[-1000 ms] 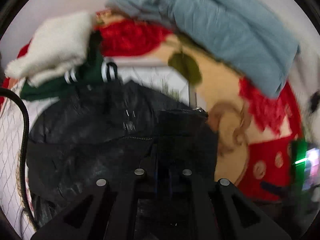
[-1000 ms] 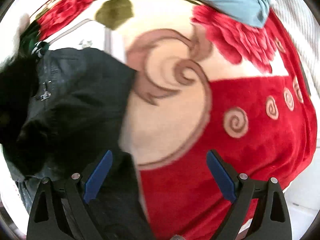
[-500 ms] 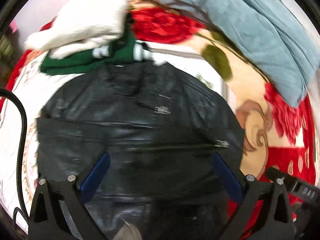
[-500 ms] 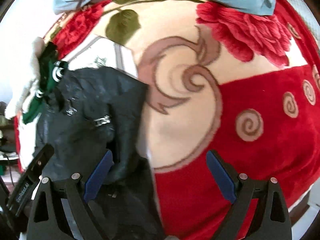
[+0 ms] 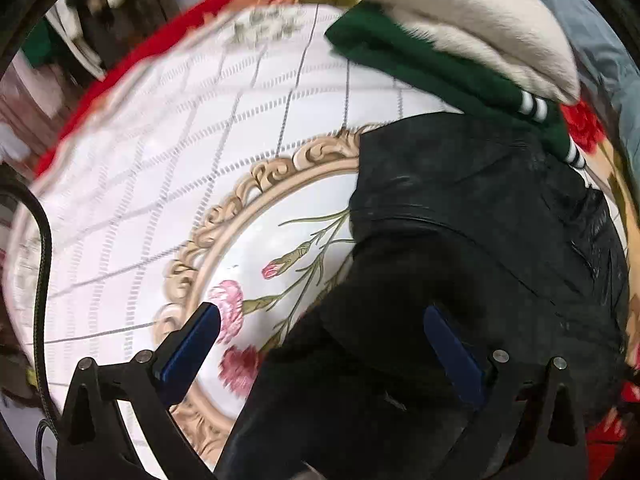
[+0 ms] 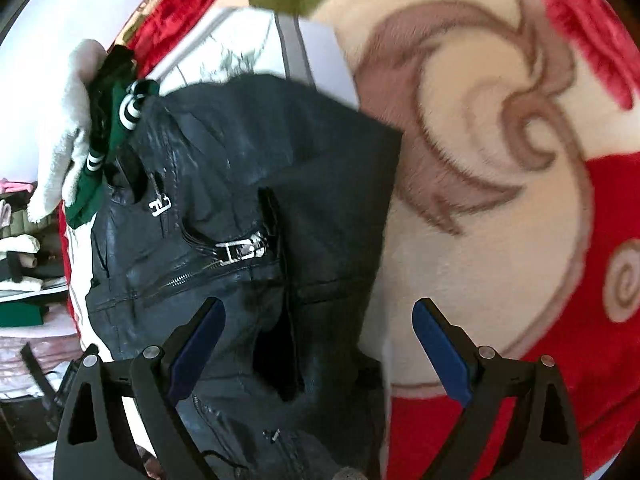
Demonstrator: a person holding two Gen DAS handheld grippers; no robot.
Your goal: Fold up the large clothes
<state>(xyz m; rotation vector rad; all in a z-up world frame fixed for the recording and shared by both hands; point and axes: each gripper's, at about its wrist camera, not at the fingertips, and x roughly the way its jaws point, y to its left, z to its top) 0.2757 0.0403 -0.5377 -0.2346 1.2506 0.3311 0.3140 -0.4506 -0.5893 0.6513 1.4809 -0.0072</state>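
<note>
While both cameras look steeply down: scene is a bed spread with a red flowered blanket (image 6: 500, 400) and, over part of it, a white quilted cover (image 5: 168, 168) printed with a gilt scroll ring and pink carnations
Task garment: black leather jacket (image 6: 248, 184); lies crumpled and partly doubled over on the bed; its left portion rests on the white cover, its right edge reaches the cream-and-brown swirl of the blanket; two metal zip pulls and a zip line show on top
Left gripper (image 5: 320, 344): fingers spread wide, having just been opening; nothing pinched; blue pad of one finger (image 5: 192, 344) over the carnation print, the other over black leather; dark fold of the jacket sits between them, not pressed by either pad
Right gripper (image 6: 316, 336): fingers released and wide apart; one pad over the jacket, the other over cream blanket; jacket edge runs between them; contact cannot be told
Neighbouring clothes: green garment with white-striped cuffs (image 5: 452, 68) touches the jacket's far end; a cream fleecy garment (image 5: 460, 12) lies on top of the green one
Far edge: pale blue cloth (image 5: 600, 40), partly in view, blurred
Cable: black lead (image 5: 44, 264) curves along left rim of left view
Focus: left view smeared toward its edges
</note>
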